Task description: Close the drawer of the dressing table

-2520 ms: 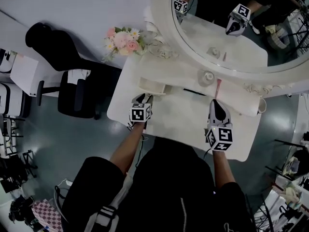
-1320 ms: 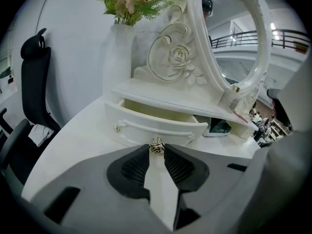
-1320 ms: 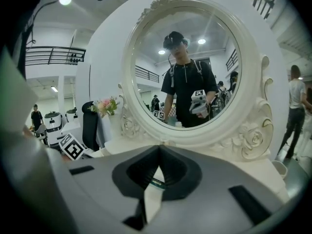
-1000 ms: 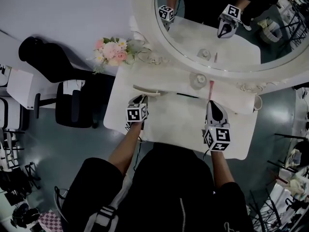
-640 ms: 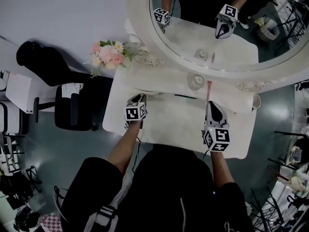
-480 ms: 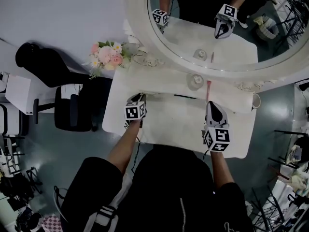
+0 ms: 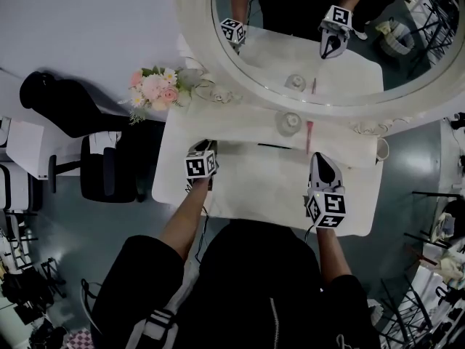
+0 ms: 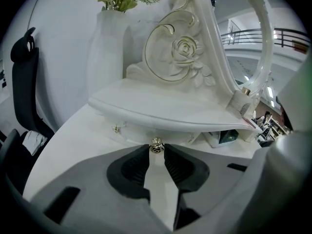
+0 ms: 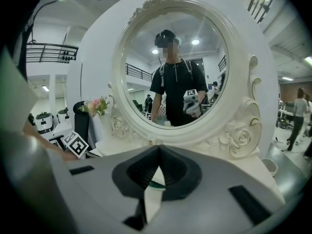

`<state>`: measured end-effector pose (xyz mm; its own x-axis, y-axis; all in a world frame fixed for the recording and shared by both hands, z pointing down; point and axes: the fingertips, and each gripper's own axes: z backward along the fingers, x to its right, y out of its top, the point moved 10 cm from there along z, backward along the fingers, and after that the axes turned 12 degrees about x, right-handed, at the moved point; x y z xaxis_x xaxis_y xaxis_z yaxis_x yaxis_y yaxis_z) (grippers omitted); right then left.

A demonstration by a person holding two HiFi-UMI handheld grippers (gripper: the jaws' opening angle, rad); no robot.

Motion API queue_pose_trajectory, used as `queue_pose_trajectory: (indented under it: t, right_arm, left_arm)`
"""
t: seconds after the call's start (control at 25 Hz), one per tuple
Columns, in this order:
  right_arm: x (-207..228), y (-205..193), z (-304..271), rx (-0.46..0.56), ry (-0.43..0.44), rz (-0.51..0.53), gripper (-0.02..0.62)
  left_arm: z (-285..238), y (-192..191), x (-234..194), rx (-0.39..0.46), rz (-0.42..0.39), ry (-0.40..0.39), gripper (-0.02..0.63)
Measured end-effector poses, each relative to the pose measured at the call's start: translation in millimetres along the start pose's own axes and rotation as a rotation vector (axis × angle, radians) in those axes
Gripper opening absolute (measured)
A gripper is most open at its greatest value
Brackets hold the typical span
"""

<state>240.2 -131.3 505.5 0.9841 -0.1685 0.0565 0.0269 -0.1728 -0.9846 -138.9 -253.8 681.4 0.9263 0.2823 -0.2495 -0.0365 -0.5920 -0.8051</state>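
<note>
The white dressing table [image 7: 254,187] stands under a round mirror [image 7: 200,64]. Its drawer [image 8: 141,133] sits pushed in beneath the raised shelf [image 8: 161,108], with the front about flush. My left gripper [image 8: 156,153] is shut on the drawer's small gold knob [image 8: 156,146], which is pinched at the fingertips. From the head view the left gripper [image 7: 203,147] points at the shelf's left end. My right gripper [image 7: 321,157] hovers over the tabletop on the right, shut and holding nothing; in its own view the right gripper [image 9: 157,153] faces the mirror.
A vase of pink flowers [image 7: 152,86] stands at the table's back left. A small glass jar [image 7: 288,122] and a pink stick [image 7: 309,131] rest on the shelf, a cup [image 7: 383,150] at its right end. A black chair [image 7: 80,122] is left of the table.
The drawer, earlier sticking out from under the shelf, has slid in. My left gripper moved toward the mirror with the knob. The right gripper stayed put.
</note>
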Motion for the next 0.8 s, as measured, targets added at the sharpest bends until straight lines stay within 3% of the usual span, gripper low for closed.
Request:
queue_pose_trajectory:
  t: [0.4,0.8]
  right_arm:
    - [6,0,2,0.016,0.010,-0.003,0.002]
    - [9,10,0,0.066,0.057,-0.003,0.002]
  left_arm:
    - [17,5,7,0.024,-0.048,0.040,0.172]
    - [59,50,63,0.198,-0.162,-0.056,0.062]
